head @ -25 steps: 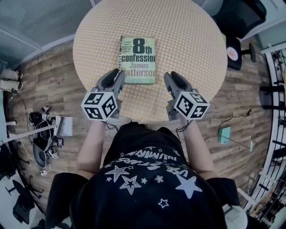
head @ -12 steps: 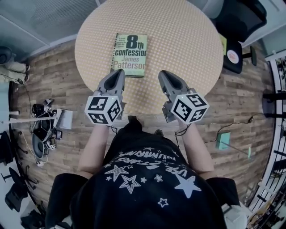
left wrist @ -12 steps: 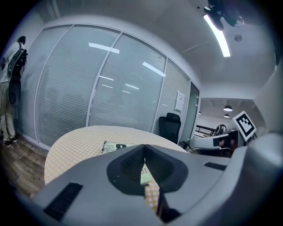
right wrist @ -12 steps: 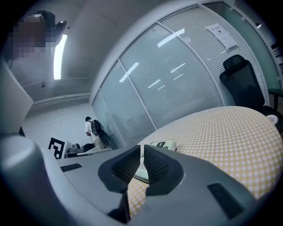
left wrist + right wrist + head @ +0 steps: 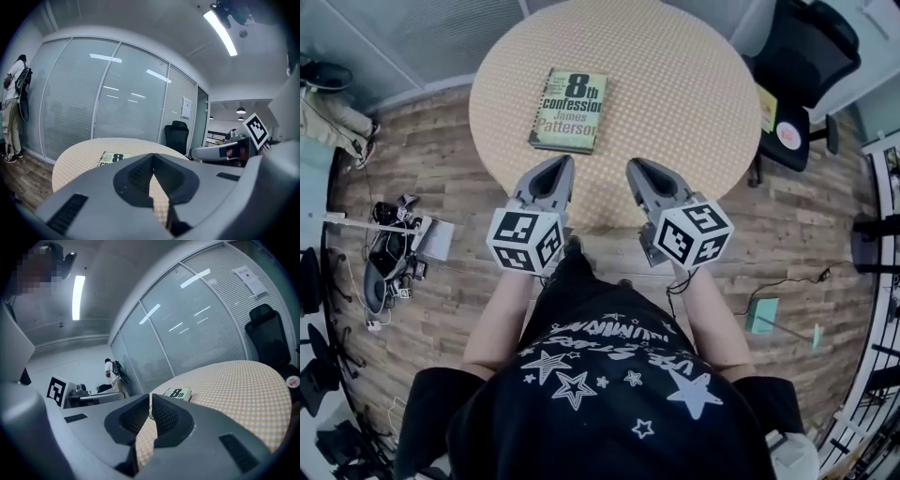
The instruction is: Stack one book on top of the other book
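One book [image 5: 569, 110] lies flat on the round table [image 5: 694, 94], in its far-left part, cover up. The cover is pale green with black print "8th confession" and the name James Patterson. I see only this one cover; whether a second book lies under it, I cannot tell.

The left gripper [image 5: 565, 161] and the right gripper [image 5: 635, 164] hang over the near edge, apart from the book. Both are closed with nothing between the jaws; the right jaws have just been closing.

The table between them and the book is bare. One black chair [image 5: 811, 47] stands beyond the table, and cables [image 5: 389, 272] lie on the wooden floor.
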Motion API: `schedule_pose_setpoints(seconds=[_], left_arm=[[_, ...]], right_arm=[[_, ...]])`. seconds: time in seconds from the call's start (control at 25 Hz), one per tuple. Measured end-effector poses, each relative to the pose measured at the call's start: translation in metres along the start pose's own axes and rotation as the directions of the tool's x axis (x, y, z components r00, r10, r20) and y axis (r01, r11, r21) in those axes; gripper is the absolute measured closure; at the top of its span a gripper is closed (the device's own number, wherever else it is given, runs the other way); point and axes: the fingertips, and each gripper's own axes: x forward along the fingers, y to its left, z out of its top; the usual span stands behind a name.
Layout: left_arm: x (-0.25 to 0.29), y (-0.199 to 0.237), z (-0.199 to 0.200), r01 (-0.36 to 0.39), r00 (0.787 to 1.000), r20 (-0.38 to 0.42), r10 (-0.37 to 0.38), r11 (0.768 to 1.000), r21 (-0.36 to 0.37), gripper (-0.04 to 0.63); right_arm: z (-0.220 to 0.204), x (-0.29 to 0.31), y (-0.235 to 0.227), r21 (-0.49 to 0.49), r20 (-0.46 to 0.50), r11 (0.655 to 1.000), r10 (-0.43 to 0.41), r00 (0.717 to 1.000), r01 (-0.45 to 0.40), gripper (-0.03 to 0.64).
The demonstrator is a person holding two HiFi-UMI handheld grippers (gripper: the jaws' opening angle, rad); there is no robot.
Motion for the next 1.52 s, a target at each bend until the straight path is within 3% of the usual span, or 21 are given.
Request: schedule_pose_setpoints(seconds=[0.4,0.68,1.08,1.52], left_arm=[[-0.047,-0.081,-0.029,-0.029,0.999,-0.036,0.03,0.999,0.03,0.589],[-0.054,-0.109,-0.037,-0.009,0.998,-0.069,0.013,0.998,0.059,0.589],[-0.058,-0.12,-0.029,0.046,0.999,-0.028,-0.044,0.998,0.046,0.589],[-0.137,-0.088,-0.036,0.059,0.998,-0.015,-0.058,0.998,0.032,0.589]], right_arm=[[-0.029,-0.077,0.014,0.007,-0.024,0.998,0.067,0.997,-0.067,0.58],[-0.036,-0.096,0.011,0.018,-0.018,0.997,0.07,0.997,-0.07,0.581],[-0.031,-0.105,0.021,-0.011,0.003,1.0,0.025,1.0,-0.025,0.581],[-0.054,-0.107,0.1,-0.041,0.007,0.999,-0.007,1.0,0.007,0.583]])
